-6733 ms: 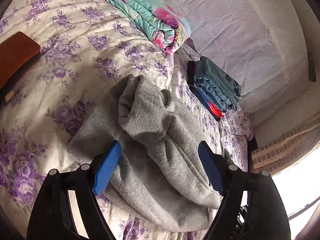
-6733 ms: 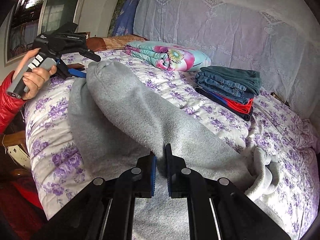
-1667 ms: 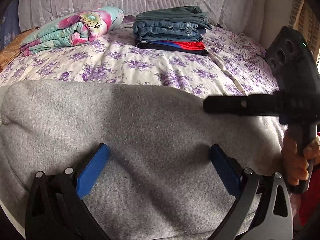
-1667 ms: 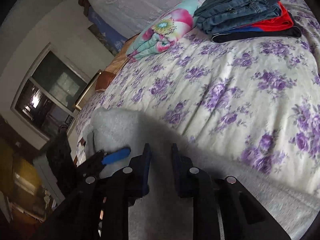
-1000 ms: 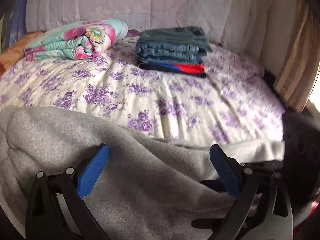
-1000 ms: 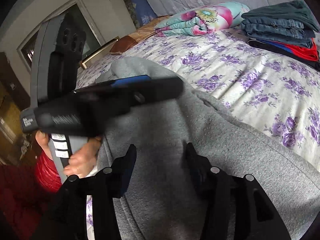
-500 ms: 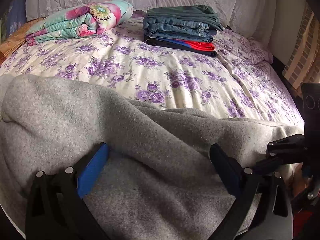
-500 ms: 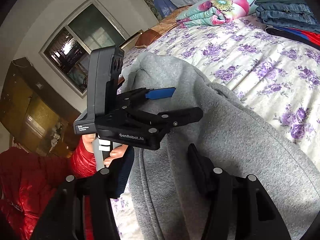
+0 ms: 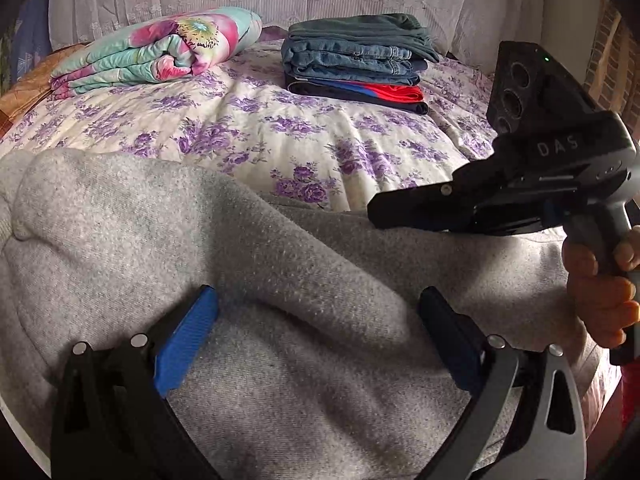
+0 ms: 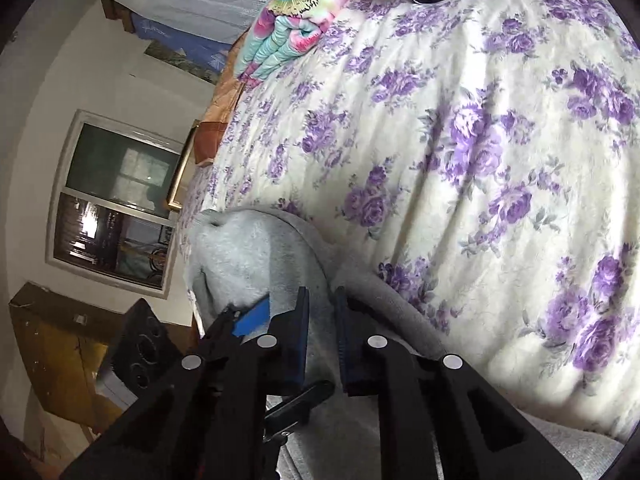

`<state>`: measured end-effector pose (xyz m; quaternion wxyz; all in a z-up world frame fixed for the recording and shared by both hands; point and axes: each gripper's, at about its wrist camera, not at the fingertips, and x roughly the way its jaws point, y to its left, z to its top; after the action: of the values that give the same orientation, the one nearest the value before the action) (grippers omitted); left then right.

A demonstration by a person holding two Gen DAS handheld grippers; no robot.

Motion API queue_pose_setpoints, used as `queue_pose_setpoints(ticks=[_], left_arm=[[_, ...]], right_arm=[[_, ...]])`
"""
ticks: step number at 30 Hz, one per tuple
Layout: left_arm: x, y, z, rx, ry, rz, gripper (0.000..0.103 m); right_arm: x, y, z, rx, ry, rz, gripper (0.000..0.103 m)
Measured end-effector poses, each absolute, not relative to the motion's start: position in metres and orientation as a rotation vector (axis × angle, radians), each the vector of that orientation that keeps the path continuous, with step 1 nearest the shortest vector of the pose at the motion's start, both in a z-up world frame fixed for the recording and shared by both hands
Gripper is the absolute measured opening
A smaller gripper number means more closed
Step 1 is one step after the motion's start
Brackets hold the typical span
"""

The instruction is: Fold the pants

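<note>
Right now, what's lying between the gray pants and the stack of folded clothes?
Only bare floral bedspread separates the gray pants from the folded stack, shown in the left wrist view.

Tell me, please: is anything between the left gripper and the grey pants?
Nothing visible is. The left gripper is open directly over the pants, and a ridge of the cloth lies between its fingers. The right gripper is off to its right, nearly shut on a fold of the same pants, not in the way.
</note>
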<state>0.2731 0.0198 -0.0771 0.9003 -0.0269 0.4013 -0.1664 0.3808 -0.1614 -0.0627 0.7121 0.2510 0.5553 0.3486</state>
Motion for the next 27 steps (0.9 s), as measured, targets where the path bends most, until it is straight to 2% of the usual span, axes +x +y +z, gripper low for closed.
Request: queue_pose_setpoints(ticks=[2, 3, 8, 11, 13, 16, 20, 25, 27], left_arm=[[0.273, 0.02, -0.077, -0.06, 0.829, -0.348, 0.098], [0.273, 0.02, -0.077, -0.061, 0.828, -0.35, 0.098], [0.272, 0.02, -0.077, -0.063, 0.828, -0.357, 0.098], [0.272, 0.02, -0.076, -0.062, 0.827, -0.358, 0.098], [0.272, 0.021, -0.076, -0.069, 0.825, -0.361, 0.098], [0.272, 0.022, -0.075, -0.07, 0.824, -0.362, 0.098], [0.272, 0.022, -0.075, -0.073, 0.823, -0.363, 0.098], [0.272, 0.022, -0.074, -0.08, 0.821, -0.366, 0.098], [0.272, 0.023, -0.074, -0.083, 0.821, -0.367, 0.098]], right_arm=[[0.375, -0.166, -0.063, 0.546, 1.23, 0.739, 0.014], [0.369, -0.166, -0.064, 0.519, 1.243, 0.734, 0.02], [0.348, -0.154, -0.065, 0.383, 1.197, 0.693, 0.021], [0.349, -0.154, -0.065, 0.397, 1.188, 0.679, 0.024], [0.353, -0.16, -0.065, 0.506, 1.166, 0.703, 0.042], [0.361, -0.176, -0.066, 0.693, 1.154, 0.688, 0.05], [0.372, -0.184, -0.072, 0.774, 1.183, 0.643, 0.048], [0.377, -0.18, -0.08, 0.751, 1.219, 0.555, 0.027], [0.378, -0.175, -0.08, 0.728, 1.219, 0.542, 0.026]])
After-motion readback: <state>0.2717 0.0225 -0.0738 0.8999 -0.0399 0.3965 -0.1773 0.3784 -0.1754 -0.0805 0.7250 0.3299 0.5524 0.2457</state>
